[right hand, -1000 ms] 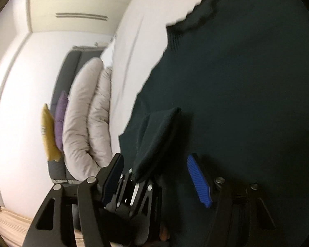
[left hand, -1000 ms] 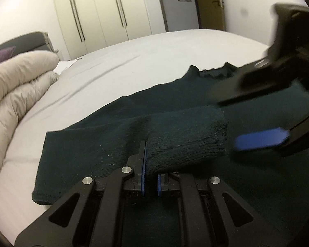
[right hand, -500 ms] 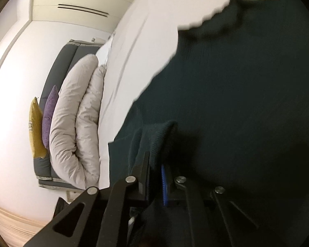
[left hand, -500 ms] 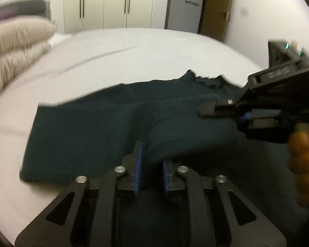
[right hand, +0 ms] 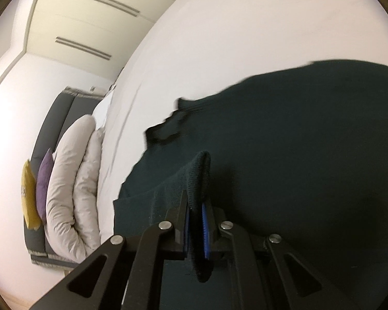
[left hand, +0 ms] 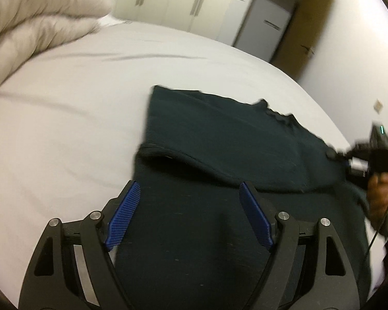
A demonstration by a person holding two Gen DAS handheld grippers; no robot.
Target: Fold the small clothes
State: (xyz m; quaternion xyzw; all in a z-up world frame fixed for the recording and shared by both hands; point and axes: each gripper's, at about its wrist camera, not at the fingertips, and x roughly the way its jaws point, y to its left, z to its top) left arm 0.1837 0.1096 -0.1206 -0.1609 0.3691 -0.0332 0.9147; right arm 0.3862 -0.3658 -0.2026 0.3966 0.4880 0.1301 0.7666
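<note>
A dark green knit sweater lies spread on the white bed, one sleeve folded across its body. My left gripper is open and empty, its blue pads wide apart just above the sweater's lower part. My right gripper is shut on the sleeve cuff, which stands up between its fingers. The right gripper also shows in the left wrist view at the far right, over the sweater's edge, held by a hand.
A beige folded duvet lies at the head of the bed, with purple and yellow cushions against a dark headboard. White wardrobes and a door stand beyond the bed.
My left gripper has let go of the sleeve and opened wide. My right gripper closed on the cuff and carried it to the right across the sweater.
</note>
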